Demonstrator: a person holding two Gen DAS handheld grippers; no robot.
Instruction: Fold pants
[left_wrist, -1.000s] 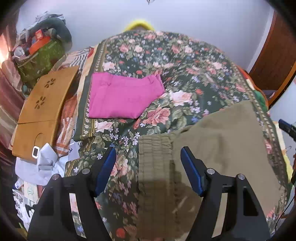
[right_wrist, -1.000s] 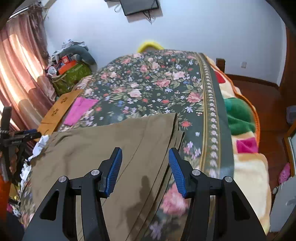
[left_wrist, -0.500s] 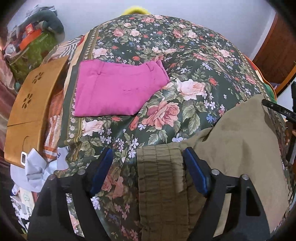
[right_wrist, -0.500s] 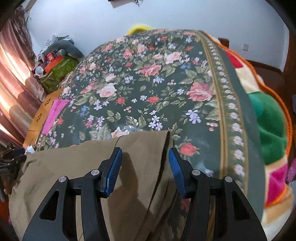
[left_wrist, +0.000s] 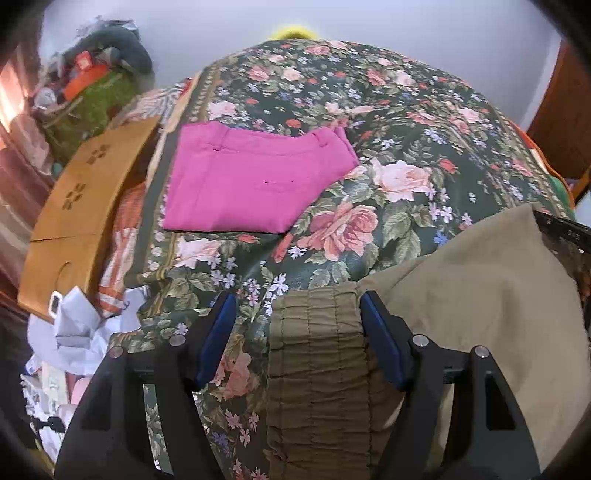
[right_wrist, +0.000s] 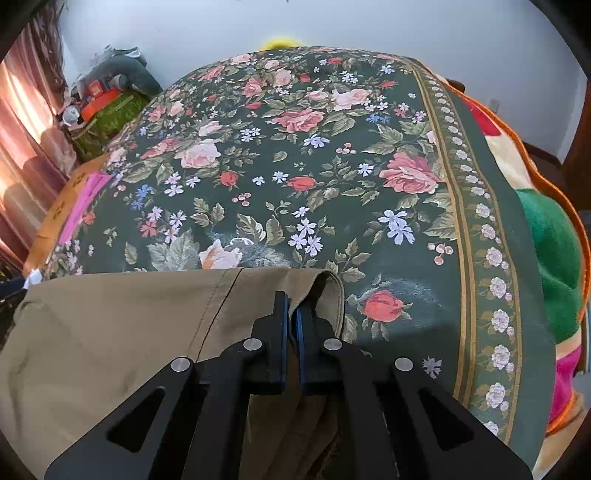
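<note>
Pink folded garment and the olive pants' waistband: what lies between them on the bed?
Only bare floral bedspread separates the pink garment from the waistband, as the left wrist view shows.

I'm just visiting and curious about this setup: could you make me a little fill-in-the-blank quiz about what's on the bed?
1. The right gripper is shut on the hem of the ____ pants.
2. The left gripper straddles their gathered ____, jaws open.
3. The folded pants farther back are ____.

Missing words: olive; waistband; pink
</note>
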